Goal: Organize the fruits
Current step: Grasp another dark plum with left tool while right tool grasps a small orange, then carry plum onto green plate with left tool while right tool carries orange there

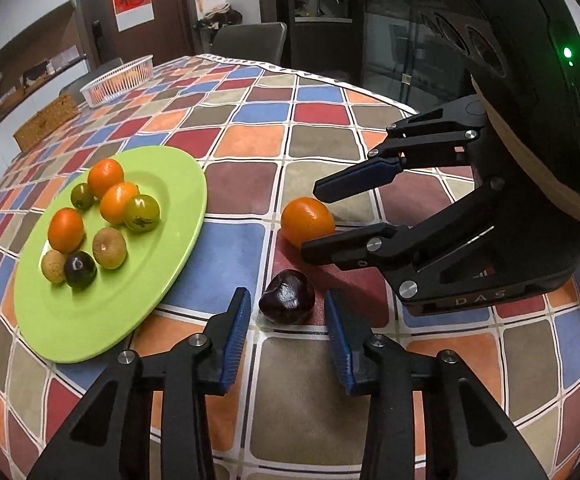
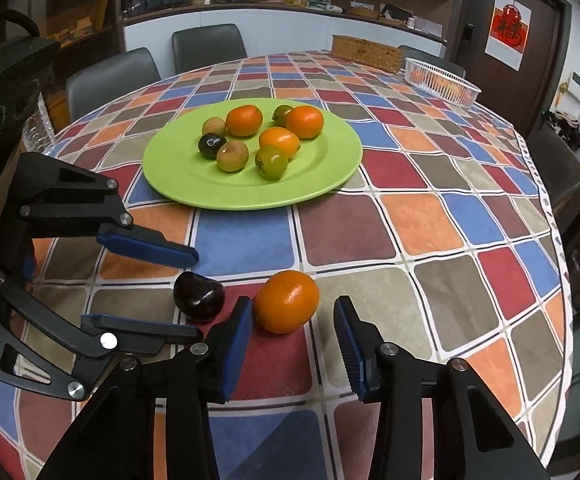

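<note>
Left wrist view | dark plum seen at 12 o'clock between left claw jaws, part open, untouched | orange likewise framed by right claw, ungripped | plate at 10 o'clock

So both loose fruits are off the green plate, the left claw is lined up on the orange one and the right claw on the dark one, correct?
Swapped. In the left wrist view the left claw straddles the dark fruit; in the right wrist view the right claw straddles the orange fruit. Both fruits are indeed off the green plate, on the tablecloth.
</note>
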Available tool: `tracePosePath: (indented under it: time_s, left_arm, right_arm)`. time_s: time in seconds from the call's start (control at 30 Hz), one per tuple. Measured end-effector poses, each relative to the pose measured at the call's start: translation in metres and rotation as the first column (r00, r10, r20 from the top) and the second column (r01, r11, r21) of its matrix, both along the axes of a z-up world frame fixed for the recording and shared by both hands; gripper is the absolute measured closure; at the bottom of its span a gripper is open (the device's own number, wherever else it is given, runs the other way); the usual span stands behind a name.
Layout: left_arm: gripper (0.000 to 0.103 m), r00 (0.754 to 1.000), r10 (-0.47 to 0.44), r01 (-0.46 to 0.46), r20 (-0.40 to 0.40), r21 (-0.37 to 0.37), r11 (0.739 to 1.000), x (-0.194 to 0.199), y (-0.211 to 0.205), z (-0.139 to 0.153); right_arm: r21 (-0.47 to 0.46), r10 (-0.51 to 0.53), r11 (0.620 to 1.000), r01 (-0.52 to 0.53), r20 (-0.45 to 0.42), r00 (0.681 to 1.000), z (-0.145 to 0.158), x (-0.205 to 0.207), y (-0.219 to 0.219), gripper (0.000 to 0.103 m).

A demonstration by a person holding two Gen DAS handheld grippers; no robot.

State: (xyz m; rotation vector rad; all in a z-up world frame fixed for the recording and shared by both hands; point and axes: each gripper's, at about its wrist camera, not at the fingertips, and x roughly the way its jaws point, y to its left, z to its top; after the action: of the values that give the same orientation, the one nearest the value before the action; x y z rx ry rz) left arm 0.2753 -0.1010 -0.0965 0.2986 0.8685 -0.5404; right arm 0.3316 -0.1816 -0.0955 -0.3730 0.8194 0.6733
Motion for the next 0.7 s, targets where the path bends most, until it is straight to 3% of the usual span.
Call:
tracePosePath:
  time_s: [0.13,0.7]
  left_arm:
    - [0.074,1.0,0.013,-0.013,-0.014,-0.019,1.0,0.004,0.001,0.0]
    - [0.075,0.998,0.062,-0.061,0.011,-0.051,0.997,-0.008,0.009,0.015]
  right_arm:
    - [0.016,-0.002,1.0,0.003,-0.028,1.0,-0.004,0.006,-0.001,0.068]
    - [0.048,-0.021,0.999,0.023,-0.04,0.999,-0.001,-0.004,0.0,0.069]
